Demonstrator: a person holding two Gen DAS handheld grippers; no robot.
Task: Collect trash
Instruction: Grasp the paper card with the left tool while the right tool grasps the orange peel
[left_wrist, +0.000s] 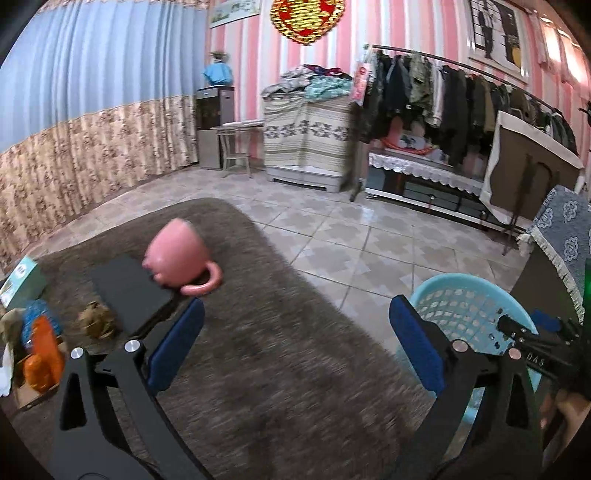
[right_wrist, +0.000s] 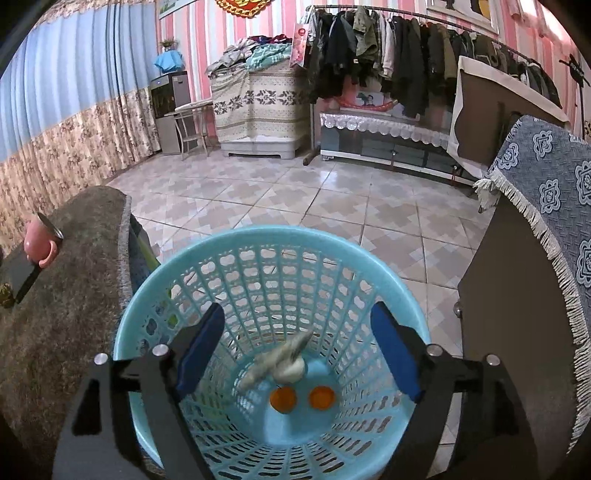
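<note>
A light blue plastic basket (right_wrist: 388, 280) stands on the tiled floor beside a table under a brown shaggy cover (left_wrist: 280, 369). In the right wrist view my right gripper (right_wrist: 297, 352) is open over the basket mouth. Crumpled pale paper (right_wrist: 284, 360) is inside, blurred, near two orange pieces (right_wrist: 283, 400) on the bottom. In the left wrist view my left gripper (left_wrist: 295, 350) is open and empty above the table, the basket (left_wrist: 454, 306) to its right. A crumpled brownish wad (left_wrist: 94, 319) lies on the table at the left.
A pink mug (left_wrist: 177, 258) lies tipped beside a black flat slab (left_wrist: 127, 295). An orange object (left_wrist: 42, 358), a blue mesh thing and a teal box (left_wrist: 20, 282) sit at the table's left. A cabinet with a blue patterned cloth (right_wrist: 546, 206) stands right of the basket.
</note>
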